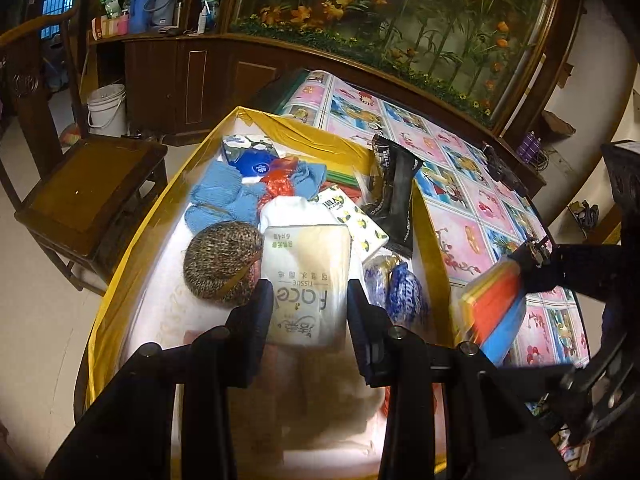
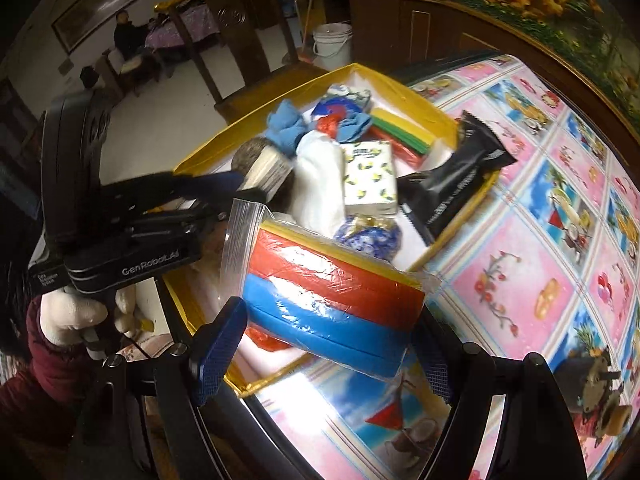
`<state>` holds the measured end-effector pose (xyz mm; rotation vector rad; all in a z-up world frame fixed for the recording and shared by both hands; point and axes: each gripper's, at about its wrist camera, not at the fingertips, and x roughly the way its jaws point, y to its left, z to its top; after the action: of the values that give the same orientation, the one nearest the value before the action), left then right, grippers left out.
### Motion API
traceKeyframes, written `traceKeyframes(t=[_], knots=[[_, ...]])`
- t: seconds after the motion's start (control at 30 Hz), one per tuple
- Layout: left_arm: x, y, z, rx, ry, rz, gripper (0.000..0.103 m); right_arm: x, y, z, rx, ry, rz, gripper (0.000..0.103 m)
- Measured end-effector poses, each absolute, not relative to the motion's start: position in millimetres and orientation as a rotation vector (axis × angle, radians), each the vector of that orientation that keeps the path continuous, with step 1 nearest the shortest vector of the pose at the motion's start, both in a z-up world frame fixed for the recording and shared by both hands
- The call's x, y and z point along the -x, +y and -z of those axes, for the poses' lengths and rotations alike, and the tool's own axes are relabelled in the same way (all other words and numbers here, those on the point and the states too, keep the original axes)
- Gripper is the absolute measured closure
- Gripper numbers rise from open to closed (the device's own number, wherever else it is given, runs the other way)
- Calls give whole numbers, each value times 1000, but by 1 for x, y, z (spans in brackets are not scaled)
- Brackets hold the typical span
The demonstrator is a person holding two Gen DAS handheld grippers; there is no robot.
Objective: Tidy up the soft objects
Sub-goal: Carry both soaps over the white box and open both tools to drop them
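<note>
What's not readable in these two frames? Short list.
- Near end of the yellow box: left wrist view, hidden by the left tool and glare.
- Bagged sponges: left wrist view, motion-blurred; right tool's pad contact unclear.
- Sponge bag's underside: right wrist view, right tool covers it.
- Tissue pack: right wrist view, only its edge shows.
- Black packet: print too small.

I see a dim room with a pale tiled floor [image 1: 36, 320]. A dark wooden chair [image 1: 92, 196] stands beside the table's left edge, and a white bucket [image 1: 107, 105] sits behind it against a dark wood cabinet [image 1: 192, 80]. Beyond the table's far edge, a large flower mural [image 1: 400, 12] fills the wall. A barred window [image 1: 59, 0] glows blue at far left.
</note>
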<state>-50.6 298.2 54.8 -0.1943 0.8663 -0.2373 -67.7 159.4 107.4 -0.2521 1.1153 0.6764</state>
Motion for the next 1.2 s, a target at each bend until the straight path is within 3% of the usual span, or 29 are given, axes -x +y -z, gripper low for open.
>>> traceKeyframes(t=[0.33, 0.53, 0.63, 0.7, 0.73, 0.87, 1.2], knots=[[37, 318, -41, 330, 886, 273, 66, 47, 190, -86, 266, 1136, -669, 23], [55, 330, -57, 369, 817, 266, 60, 35, 209, -73, 283, 1144, -669, 23], [67, 337, -68, 380, 771, 248, 53, 32, 217, -68, 293, 1139, -670, 23], [74, 343, -74, 403, 739, 237, 39, 28, 221, -64, 290, 1140, -669, 23], [76, 346, -76, 416, 725, 230, 37, 26, 223, -63, 287, 1141, -668, 23], [78, 348, -80, 409, 706, 197, 37, 21, 228, -56, 283, 1129, -656, 22], [83, 324, -80, 247, 721, 27, 36, 41, 204, -75, 205, 1048, -655, 10]])
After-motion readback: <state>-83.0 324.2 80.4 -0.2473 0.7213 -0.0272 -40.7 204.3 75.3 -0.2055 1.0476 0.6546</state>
